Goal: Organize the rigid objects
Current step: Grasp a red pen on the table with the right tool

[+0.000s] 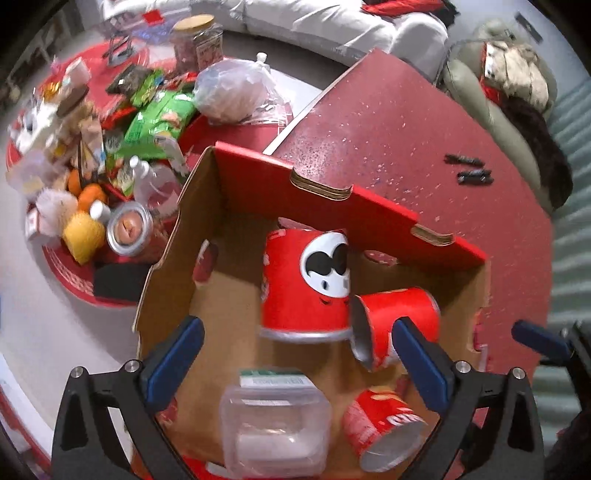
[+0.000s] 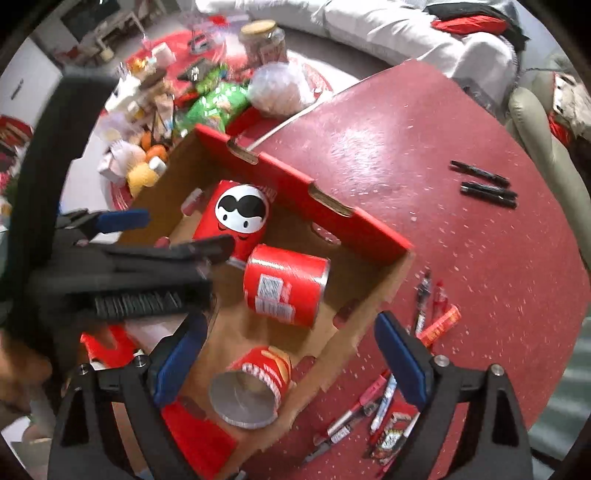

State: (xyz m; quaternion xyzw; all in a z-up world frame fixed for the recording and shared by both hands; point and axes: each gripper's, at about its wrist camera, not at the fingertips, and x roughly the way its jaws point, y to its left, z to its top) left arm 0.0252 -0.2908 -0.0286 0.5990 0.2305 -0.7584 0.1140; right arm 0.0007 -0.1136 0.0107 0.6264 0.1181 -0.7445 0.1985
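Note:
An open cardboard box point(image 1: 207, 206) with a red outside sits on the dark red table; it also shows in the right wrist view point(image 2: 369, 236). Inside lie three red chip cans: one with a face logo point(image 1: 306, 280) point(image 2: 236, 218), a second on its side point(image 1: 399, 317) point(image 2: 286, 284), a third with its silver end toward me point(image 1: 384, 428) point(image 2: 255, 387). A clear plastic container point(image 1: 275, 424) lies in the box under my left gripper point(image 1: 299, 362), which is open and empty above the box. My right gripper point(image 2: 291, 362) is open and empty over the box's near edge.
Pens and small packets point(image 2: 388, 398) lie on the table right of the box, and black markers point(image 2: 484, 188) farther out. A heap of snack bags, jars, bottles and fruit point(image 1: 122, 147) sits on the red mat to the left. A white sofa point(image 1: 332, 26) stands behind.

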